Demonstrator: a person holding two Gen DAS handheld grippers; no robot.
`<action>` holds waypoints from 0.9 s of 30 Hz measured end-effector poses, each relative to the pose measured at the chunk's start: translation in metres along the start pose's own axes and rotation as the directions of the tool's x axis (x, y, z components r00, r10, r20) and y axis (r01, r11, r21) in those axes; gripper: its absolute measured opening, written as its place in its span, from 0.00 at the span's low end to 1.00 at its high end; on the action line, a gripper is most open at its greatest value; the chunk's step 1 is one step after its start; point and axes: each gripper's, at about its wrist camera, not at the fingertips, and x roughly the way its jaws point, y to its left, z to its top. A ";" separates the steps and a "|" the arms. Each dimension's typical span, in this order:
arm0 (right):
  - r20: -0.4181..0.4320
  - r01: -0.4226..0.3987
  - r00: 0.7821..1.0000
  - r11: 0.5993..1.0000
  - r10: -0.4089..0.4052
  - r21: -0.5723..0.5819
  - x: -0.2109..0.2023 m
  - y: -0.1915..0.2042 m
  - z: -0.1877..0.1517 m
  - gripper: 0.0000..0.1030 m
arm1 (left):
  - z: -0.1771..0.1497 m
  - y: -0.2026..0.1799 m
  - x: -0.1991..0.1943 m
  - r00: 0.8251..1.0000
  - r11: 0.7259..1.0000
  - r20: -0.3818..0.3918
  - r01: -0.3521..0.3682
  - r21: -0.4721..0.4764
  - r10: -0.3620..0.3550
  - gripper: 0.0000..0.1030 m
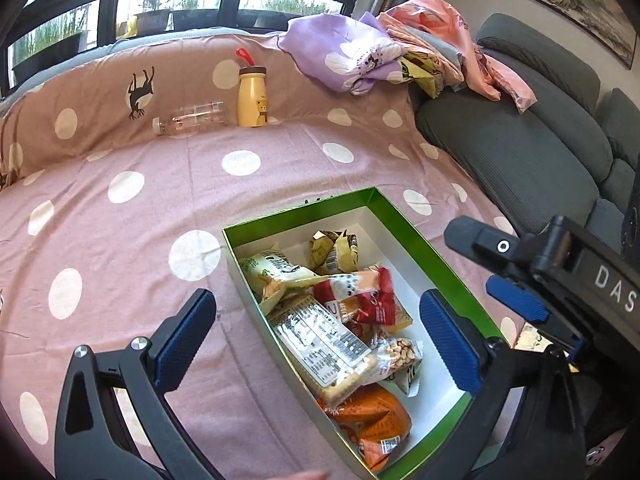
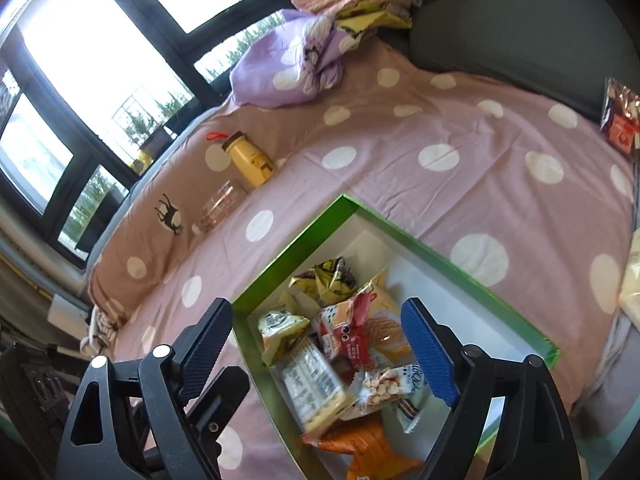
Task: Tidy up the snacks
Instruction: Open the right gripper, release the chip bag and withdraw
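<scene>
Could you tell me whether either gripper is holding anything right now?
Nothing is held: the left gripper and right gripper both hang open above the green-rimmed cardboard box of snack packets.

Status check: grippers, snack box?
Both hand-held grippers, left and right, open, empty. Green-rimmed cardboard box holds snack packets. Nothing blocking.

Glossy plastic snack packets (image 1: 340,320) are lying in a shiny green-rimmed cardboard box (image 1: 404,216) on matt polka-dot cloth (image 1: 120,208); ribbed blue pads (image 1: 184,338) are lining the gripper's fingers.
</scene>
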 end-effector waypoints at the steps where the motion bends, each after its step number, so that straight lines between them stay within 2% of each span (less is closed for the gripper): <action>1: 0.005 0.004 1.000 1.000 -0.004 -0.001 -0.002 0.000 0.000 0.84 | 0.000 -0.002 0.000 1.000 1.000 0.001 -0.001 0.003 0.001 0.99; 5: 0.021 0.050 0.999 0.999 -0.050 -0.004 -0.005 -0.002 0.001 0.85 | -0.004 -0.005 0.001 1.000 0.999 -0.006 -0.017 0.029 0.017 0.99; 12: 0.008 0.095 0.995 0.995 -0.095 0.019 -0.003 -0.011 0.001 0.85 | -0.006 -0.010 0.002 1.000 0.999 -0.017 0.004 0.033 -0.003 0.99; 27: -0.009 0.135 0.991 0.991 -0.135 0.023 0.000 -0.013 -0.001 0.85 | -0.009 -0.014 0.007 0.999 0.999 -0.040 0.030 0.037 -0.029 0.99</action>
